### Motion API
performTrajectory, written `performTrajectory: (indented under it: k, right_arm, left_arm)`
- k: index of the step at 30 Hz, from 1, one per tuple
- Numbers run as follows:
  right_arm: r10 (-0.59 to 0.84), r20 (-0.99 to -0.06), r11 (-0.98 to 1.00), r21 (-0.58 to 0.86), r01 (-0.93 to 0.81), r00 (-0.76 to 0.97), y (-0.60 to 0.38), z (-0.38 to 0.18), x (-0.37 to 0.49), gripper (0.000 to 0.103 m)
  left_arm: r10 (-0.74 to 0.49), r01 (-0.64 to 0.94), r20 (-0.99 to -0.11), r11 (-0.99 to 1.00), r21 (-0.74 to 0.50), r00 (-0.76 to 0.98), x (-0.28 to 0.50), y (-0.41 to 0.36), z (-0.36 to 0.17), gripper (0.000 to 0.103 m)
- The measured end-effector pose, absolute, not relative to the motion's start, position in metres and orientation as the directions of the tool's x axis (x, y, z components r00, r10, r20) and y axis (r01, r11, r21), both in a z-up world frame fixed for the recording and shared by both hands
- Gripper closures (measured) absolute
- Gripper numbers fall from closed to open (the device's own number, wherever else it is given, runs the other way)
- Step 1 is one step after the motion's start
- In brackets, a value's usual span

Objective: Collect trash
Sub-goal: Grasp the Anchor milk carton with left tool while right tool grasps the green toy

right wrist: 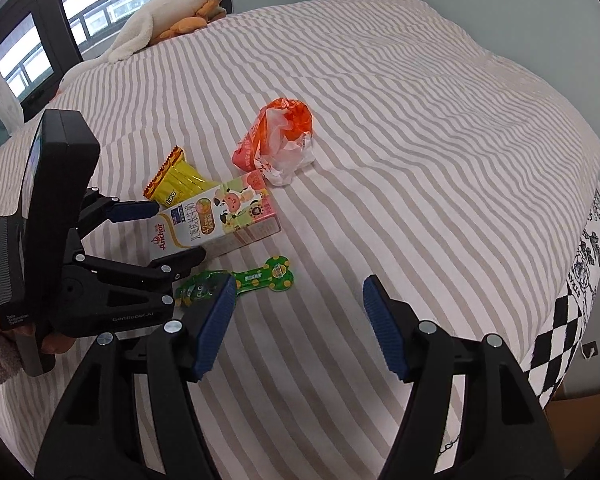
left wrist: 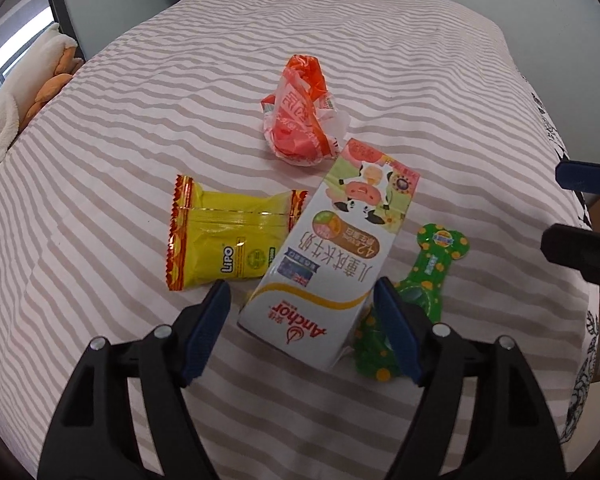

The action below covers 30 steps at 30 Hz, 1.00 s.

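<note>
White-and-green milk carton (left wrist: 328, 256) lies on the striped bed (left wrist: 420, 80), its long axis running near-to-far, its near end between the wide-open pads of the left hand-held gripper (left wrist: 304, 312), untouched, while the right hand-held gripper (right wrist: 300, 320) gapes empty farther right.

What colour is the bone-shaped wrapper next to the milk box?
Green with yellow dots. The bone-shaped wrapper shows best in the right wrist view.
</note>
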State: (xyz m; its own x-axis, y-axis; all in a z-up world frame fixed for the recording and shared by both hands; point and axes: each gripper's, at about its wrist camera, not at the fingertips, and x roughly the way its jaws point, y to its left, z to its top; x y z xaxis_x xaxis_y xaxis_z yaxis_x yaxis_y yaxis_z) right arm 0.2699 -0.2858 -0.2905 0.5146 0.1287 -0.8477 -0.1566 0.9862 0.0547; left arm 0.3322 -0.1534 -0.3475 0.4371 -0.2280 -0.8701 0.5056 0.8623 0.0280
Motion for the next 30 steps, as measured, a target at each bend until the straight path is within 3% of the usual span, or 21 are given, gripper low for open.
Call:
performTrajectory:
  k: [5, 12, 22, 30]
  right_arm:
    - [0.126, -0.85, 0.986, 0.053, -0.156, 0.511, -0.286, -0.293, 0.27, 0.04]
    - [0.132, -0.851, 0.986, 0.06, -0.155, 0.509, -0.284, -0.293, 0.267, 0.04]
    - [0.175, -0.85, 0.979, 0.095, -0.182, 0.496, -0.256, -0.295, 0.27, 0.04]
    - [0.239, -0.89, 0.97, 0.199, -0.141, 0.388, -0.222, -0.346, 0.277, 0.04]
  left_arm:
    - [-0.209, 0.526, -0.879, 0.849, 0.054, 0.428, 0.335, -0.16, -0.359, 0.029]
    - [-0.221, 0.529, -0.86, 0.846, 0.065, 0.46, 0.324, -0.161, -0.353, 0.047]
    - [-0.207, 0.426, -0.808, 0.903, 0.059, 0.551, 0.294, -0.114, -0.307, 0.048]
    - [-0.153, 0.331, -0.812, 0.942, 0.052, 0.563, 0.274, -0.073, -0.305, 0.048]
